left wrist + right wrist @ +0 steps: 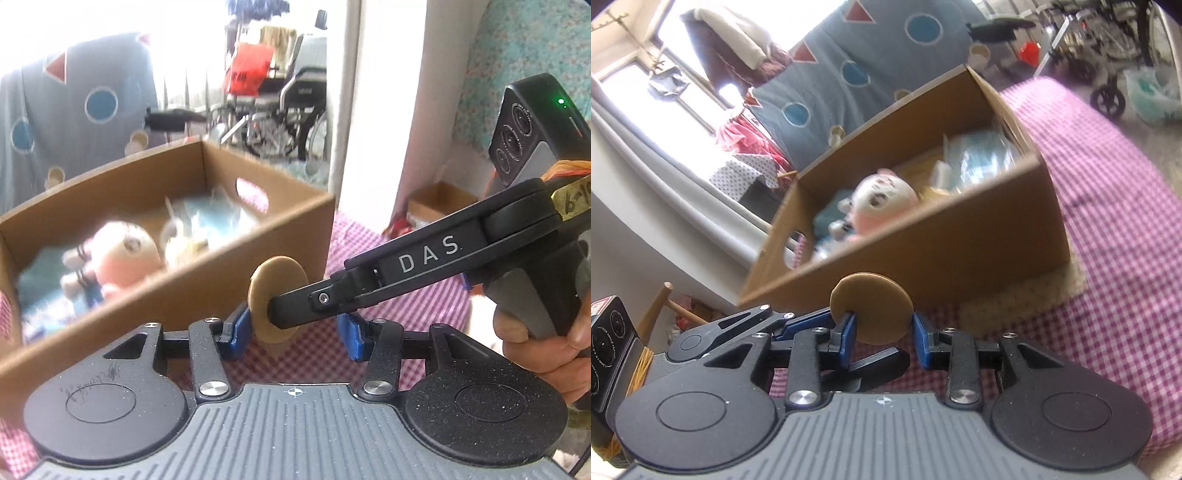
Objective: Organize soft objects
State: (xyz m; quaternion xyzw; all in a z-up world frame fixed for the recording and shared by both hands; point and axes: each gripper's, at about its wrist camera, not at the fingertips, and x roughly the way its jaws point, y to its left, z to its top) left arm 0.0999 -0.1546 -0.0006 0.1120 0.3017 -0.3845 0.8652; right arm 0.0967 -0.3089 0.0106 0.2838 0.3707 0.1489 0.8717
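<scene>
Centre-frame, the tan disc (871, 310), seemingly light and pliable, is being pinched rim-to-rim by the right gripper (884, 332); the left gripper (293, 332) is being held open

"DAS" in pale letters on the right tongs (275, 308) arm; handwritten "6-1" on its yellow tag (572, 201)

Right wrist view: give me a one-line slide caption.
Cardboard box holding a pink plush toy on a pink checked cloth, with a tan disc in front.
</scene>
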